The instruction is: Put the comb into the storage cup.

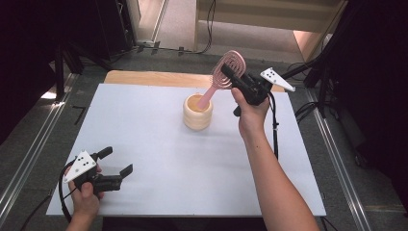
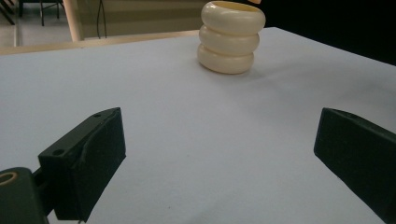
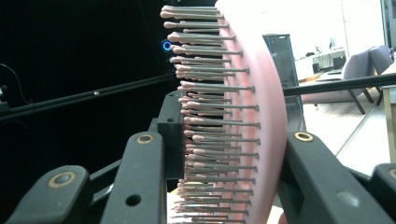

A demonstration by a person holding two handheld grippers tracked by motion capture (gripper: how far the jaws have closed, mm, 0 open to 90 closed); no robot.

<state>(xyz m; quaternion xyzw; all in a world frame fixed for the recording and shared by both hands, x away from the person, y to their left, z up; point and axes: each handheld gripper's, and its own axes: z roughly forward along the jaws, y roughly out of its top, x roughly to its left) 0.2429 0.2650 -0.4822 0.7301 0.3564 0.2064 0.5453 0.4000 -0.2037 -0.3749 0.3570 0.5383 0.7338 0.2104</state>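
A pink hairbrush (image 1: 222,77) slants above a cream ribbed cup (image 1: 197,112) at the middle back of the white table (image 1: 159,159); its handle tip dips into the cup's mouth. My right gripper (image 1: 230,73) is shut on the brush's head. In the right gripper view the bristles and pink back of the hairbrush (image 3: 224,121) sit squeezed between the two jaws. My left gripper (image 1: 117,161) rests at the near left corner, open, nothing between its jaws. From the left gripper view the cup (image 2: 232,37) stands ahead, far beyond the left gripper (image 2: 219,154).
A wooden strip (image 1: 144,77) runs along the table's far edge. Metal rails (image 1: 29,154) flank the table on the floor, and cables lie at the right. Dark stands rise at the back left and right.
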